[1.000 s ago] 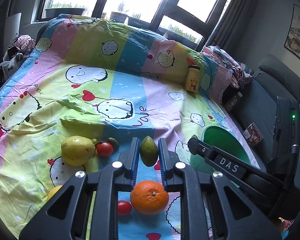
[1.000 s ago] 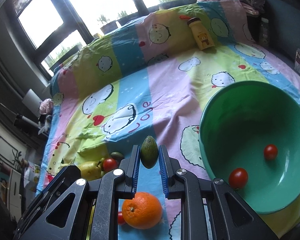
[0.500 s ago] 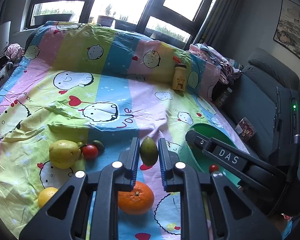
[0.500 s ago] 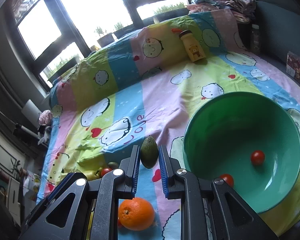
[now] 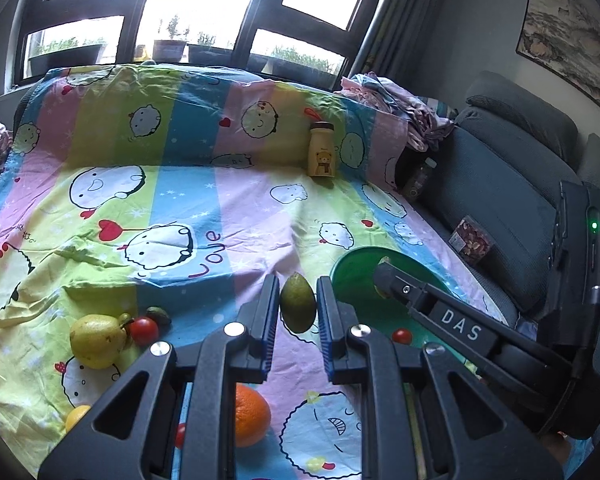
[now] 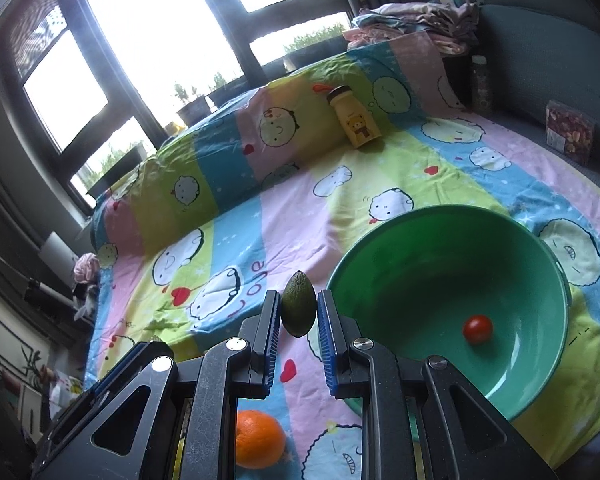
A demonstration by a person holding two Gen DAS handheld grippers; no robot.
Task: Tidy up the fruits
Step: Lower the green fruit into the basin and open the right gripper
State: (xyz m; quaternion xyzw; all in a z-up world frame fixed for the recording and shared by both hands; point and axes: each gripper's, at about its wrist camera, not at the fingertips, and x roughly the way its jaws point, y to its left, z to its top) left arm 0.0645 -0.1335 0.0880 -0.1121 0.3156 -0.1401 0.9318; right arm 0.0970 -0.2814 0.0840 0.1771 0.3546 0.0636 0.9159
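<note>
My left gripper (image 5: pixel 298 312) is shut on a green avocado (image 5: pixel 298 304) and holds it above the bedsheet. My right gripper (image 6: pixel 299 312) is shut on a second green avocado (image 6: pixel 298 304), left of the green bowl (image 6: pixel 540 248). The bowl holds a cherry tomato (image 6: pixel 477 329). In the left wrist view the right gripper reaches over the bowl (image 5: pixel 352 268). An orange (image 5: pixel 252 416), a pear (image 5: pixel 96 340), a cherry tomato (image 5: pixel 144 331), a small dark fruit (image 5: pixel 159 315) and a lemon (image 5: pixel 76 418) lie on the sheet at lower left.
A yellow bear bottle (image 5: pixel 321 155) leans at the far side of the bed. A grey sofa (image 5: pixel 520 200) with a snack packet (image 5: pixel 474 240) runs along the right. Folded clothes (image 5: pixel 400 100) lie at the far right corner.
Both grippers have risen and drawn back with their avocados. The right gripper has shifted so that more of the bowl shows; the fruit on the sheet sits lower in view.
</note>
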